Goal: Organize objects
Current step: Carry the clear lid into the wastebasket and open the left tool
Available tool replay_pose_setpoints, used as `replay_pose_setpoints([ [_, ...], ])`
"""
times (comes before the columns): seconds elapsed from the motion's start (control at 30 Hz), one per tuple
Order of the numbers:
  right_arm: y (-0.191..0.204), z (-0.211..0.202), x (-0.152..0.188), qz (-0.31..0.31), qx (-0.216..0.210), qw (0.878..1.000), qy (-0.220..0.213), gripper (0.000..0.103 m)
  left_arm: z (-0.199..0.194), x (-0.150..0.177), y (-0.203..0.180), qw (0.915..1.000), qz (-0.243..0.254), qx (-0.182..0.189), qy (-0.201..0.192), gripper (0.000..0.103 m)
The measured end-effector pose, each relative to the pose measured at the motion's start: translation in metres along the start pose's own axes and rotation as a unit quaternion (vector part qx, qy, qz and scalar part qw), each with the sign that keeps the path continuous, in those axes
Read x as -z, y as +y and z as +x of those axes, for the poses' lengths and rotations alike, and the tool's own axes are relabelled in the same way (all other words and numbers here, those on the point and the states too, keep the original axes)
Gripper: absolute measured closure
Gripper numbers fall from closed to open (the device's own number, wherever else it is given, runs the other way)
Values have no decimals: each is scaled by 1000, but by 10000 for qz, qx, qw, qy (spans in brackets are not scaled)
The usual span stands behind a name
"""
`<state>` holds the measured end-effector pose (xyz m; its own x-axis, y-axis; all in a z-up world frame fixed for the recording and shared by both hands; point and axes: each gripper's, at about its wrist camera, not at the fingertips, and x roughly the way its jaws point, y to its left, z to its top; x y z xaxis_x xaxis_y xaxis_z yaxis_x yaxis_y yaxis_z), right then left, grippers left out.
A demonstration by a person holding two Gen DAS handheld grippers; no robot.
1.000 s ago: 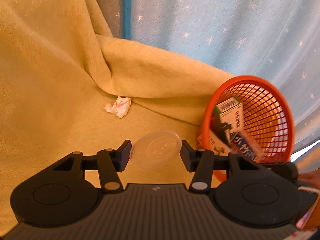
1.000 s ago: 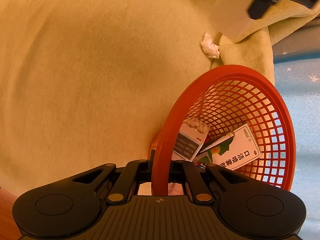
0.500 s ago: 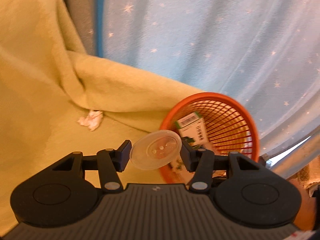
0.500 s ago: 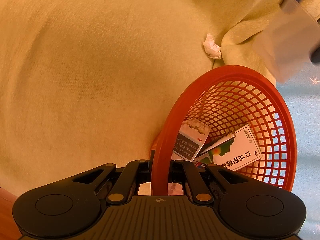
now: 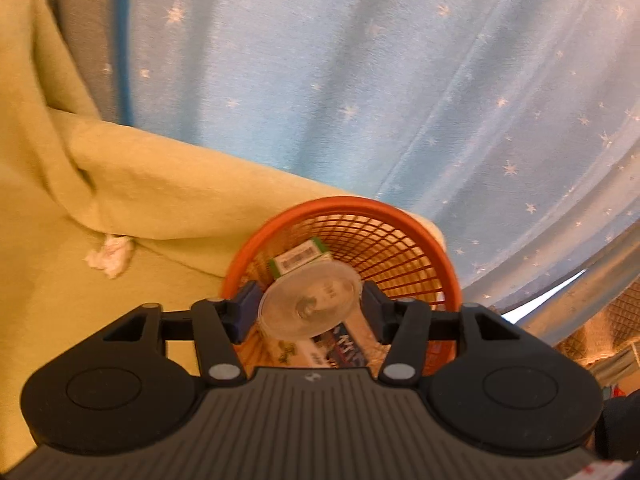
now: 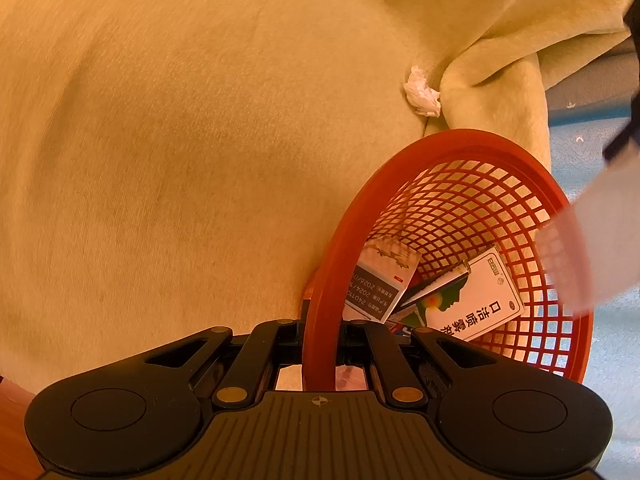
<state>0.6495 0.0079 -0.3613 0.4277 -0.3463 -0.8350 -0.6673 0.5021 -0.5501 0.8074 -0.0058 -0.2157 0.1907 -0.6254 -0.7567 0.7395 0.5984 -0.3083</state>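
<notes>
My left gripper (image 5: 308, 311) is clamped on a round translucent plastic lid (image 5: 309, 305), holding it edge to edge right over the mouth of the red plastic mesh basket (image 5: 404, 240). My right gripper (image 6: 322, 330) is pinched tight on that basket's near rim (image 6: 320, 344), with the basket tipped toward its camera. Inside I see a white carton with a green edge and barcode (image 5: 301, 261), a white medicine box with printed characters (image 6: 476, 304) and a grey-blue carton with dates on it (image 6: 380, 284). A crumpled white tissue (image 6: 422, 97) lies on the yellow fleece blanket (image 6: 200, 120), near the basket but apart from it. A light blue star-patterned curtain (image 5: 380, 80) hangs behind.
</notes>
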Motion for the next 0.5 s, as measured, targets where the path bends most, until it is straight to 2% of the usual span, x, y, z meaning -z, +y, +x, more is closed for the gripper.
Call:
replay_pose_setpoints([
  [0.23, -1, 1, 1, 45, -14, 10000, -12, 102, 8, 0, 0, 10000, 21, -78, 58, 44],
  [0.5, -1, 0, 0, 34, -16, 10000, -13, 102, 3, 2, 14, 9994, 36, -337, 72, 44],
])
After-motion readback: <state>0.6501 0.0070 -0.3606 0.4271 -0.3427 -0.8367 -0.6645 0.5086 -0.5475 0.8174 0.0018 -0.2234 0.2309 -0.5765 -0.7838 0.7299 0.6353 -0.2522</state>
